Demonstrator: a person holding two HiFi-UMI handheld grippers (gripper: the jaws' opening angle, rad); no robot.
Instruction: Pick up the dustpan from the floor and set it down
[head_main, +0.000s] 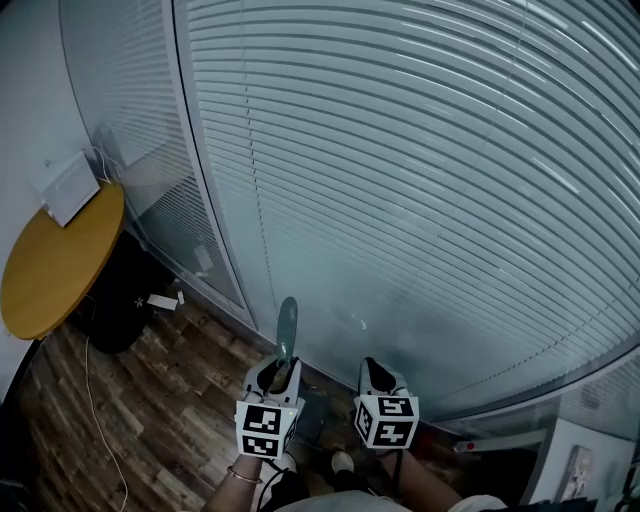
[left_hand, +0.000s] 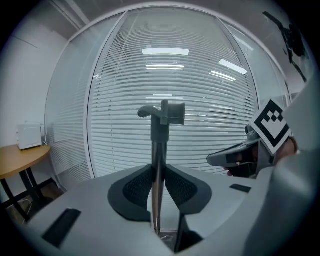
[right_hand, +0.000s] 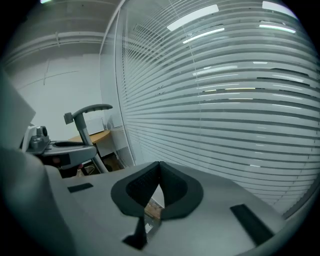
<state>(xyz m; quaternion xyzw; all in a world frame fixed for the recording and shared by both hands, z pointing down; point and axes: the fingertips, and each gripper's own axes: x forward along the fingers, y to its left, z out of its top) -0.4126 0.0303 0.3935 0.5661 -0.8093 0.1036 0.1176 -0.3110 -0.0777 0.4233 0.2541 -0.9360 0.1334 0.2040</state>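
Observation:
The dustpan's long metal pole (left_hand: 159, 165) stands upright between the pads of my left gripper (left_hand: 159, 175), which is shut on it. Its grey handle grip (left_hand: 162, 113) tops the pole in front of the blinds. In the head view the handle grip (head_main: 287, 325) rises above my left gripper (head_main: 272, 375); the pan itself is hidden below. My right gripper (right_hand: 159, 172) is shut with nothing in it and hangs just right of the left one (head_main: 380, 378). The right gripper view also shows the handle grip (right_hand: 88, 112) at its left.
A glass wall with white blinds (head_main: 420, 180) stands close ahead. At the left is a round yellow table (head_main: 60, 265) with a white box (head_main: 70, 187), a black bag (head_main: 122, 300) beneath it and a thin cable (head_main: 95, 400) on the wood floor (head_main: 160, 420).

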